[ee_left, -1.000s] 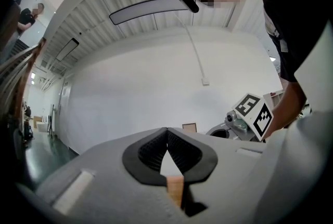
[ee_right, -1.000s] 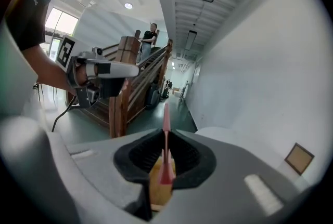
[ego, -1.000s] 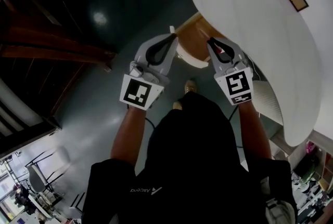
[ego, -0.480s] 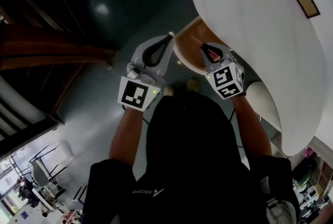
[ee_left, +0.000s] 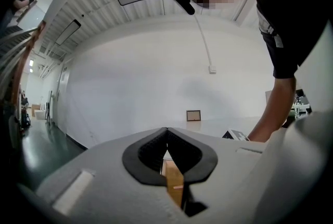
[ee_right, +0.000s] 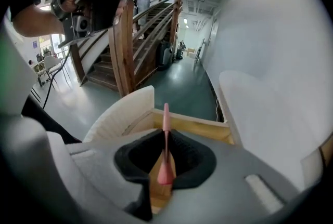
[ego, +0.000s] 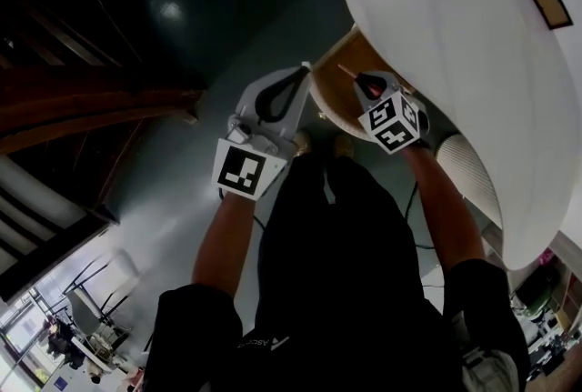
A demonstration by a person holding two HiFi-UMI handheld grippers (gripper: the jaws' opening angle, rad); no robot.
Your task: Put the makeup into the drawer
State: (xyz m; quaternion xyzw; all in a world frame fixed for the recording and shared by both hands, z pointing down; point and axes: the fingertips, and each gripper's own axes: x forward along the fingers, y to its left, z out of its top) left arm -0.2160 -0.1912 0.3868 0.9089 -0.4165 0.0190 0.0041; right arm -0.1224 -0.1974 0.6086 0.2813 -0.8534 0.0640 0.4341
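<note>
The right gripper [ego: 358, 77], clenched on the slim pink makeup stick [ee_right: 165, 119], now sits lower, over the open wooden drawer [ee_right: 193, 125] at 12 o'clock. Release looks near. The left gripper [ee_left: 166, 130] is closed and empty.

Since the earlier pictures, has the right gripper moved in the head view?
Yes. The right gripper, holding the pink makeup stick, has come toward the open wooden drawer and now reaches over its inside.

No legible text. White print [ego: 262, 343] on black shirt [ego: 309, 290], behind left gripper [ego: 300, 72]: too small. Cube markers [ego: 244, 170]: patterns only.
</note>
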